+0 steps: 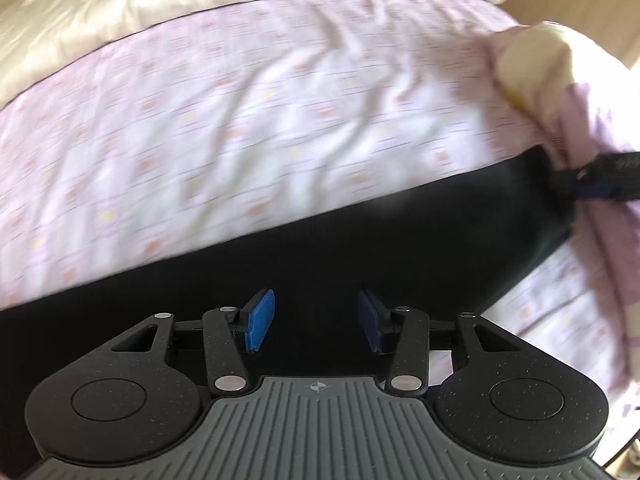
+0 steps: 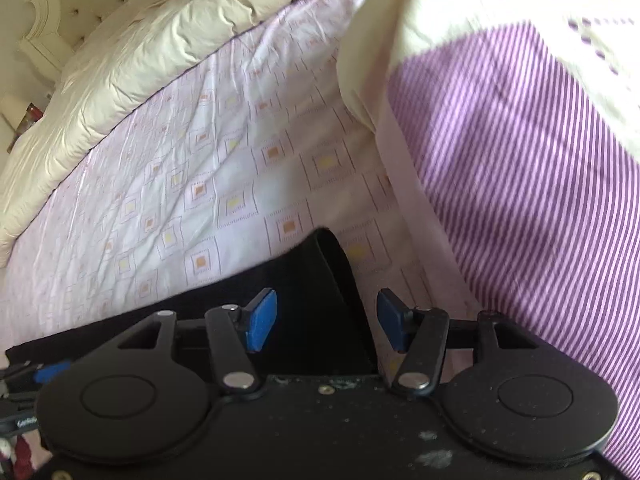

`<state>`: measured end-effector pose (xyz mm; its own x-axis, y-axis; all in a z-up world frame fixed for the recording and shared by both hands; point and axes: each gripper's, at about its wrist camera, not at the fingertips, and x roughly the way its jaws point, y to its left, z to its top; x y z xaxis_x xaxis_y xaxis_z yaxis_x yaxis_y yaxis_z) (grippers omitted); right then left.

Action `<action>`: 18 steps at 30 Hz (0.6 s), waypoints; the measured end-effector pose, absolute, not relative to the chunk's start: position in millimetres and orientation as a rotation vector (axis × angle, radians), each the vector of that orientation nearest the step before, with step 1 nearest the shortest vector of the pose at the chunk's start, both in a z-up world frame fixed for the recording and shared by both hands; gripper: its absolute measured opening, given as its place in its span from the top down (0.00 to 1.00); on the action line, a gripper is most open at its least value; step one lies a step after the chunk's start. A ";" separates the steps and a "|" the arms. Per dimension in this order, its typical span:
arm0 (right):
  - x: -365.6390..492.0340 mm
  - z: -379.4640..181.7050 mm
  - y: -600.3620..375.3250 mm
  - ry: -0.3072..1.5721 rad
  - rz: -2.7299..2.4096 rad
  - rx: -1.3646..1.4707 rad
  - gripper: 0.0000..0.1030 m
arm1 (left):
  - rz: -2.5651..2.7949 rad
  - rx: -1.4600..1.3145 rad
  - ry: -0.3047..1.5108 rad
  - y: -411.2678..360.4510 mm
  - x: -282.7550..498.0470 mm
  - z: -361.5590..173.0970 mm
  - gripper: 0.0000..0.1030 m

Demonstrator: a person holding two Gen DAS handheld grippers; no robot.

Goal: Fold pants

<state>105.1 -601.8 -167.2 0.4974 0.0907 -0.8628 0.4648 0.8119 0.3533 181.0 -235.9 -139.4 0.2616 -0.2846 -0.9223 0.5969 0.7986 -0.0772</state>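
Black pants (image 1: 360, 236) lie flat on a bed's pink patterned sheet (image 1: 248, 120). My left gripper (image 1: 316, 320) is open just over the black cloth, with nothing between its blue pads. In the right wrist view one end of the pants (image 2: 312, 292) lies under my right gripper (image 2: 326, 320), which is open with the cloth's right edge between its fingers. The right gripper also shows at the far right of the left wrist view (image 1: 604, 178), at the end of the pants. The left gripper's blue pad shows at the left edge of the right wrist view (image 2: 50, 372).
A cream quilt (image 2: 132, 60) lies bunched along the far side of the bed. A purple striped pillow (image 2: 520, 168) with a cream border sits to the right of the pants. A tufted headboard (image 2: 72, 4) stands at the back left.
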 end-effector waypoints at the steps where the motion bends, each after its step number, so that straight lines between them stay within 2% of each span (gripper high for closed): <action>1: 105.4 -169.4 -601.6 1.053 -0.232 0.601 0.43 | -0.629 0.316 1.162 -245.4 181.6 -140.2 0.57; 8: 126.2 -191.8 -596.9 1.159 -0.144 0.569 0.43 | -0.698 0.336 1.222 -286.8 180.6 -161.0 0.57; 10: 129.0 -195.5 -597.5 1.167 -0.119 0.572 0.37 | -0.695 0.336 1.261 -289.7 181.0 -170.7 0.57; 12: 134.6 -199.3 -599.1 1.175 -0.068 0.606 0.16 | -0.690 0.346 1.288 -289.8 180.0 -180.1 0.57; 15: 146.1 -203.7 -593.5 1.199 0.002 0.579 0.02 | -0.695 0.372 1.282 -291.7 178.4 -180.9 0.56; 18: 151.1 -204.4 -591.1 1.218 0.055 0.546 0.00 | -0.695 0.365 1.293 -291.7 181.0 -181.8 0.56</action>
<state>151.1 -591.1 -204.4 0.3610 0.3259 -0.8738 0.2459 0.8705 0.4263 181.0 -291.7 -181.8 0.1132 -0.2641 -0.9578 0.6528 0.7466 -0.1287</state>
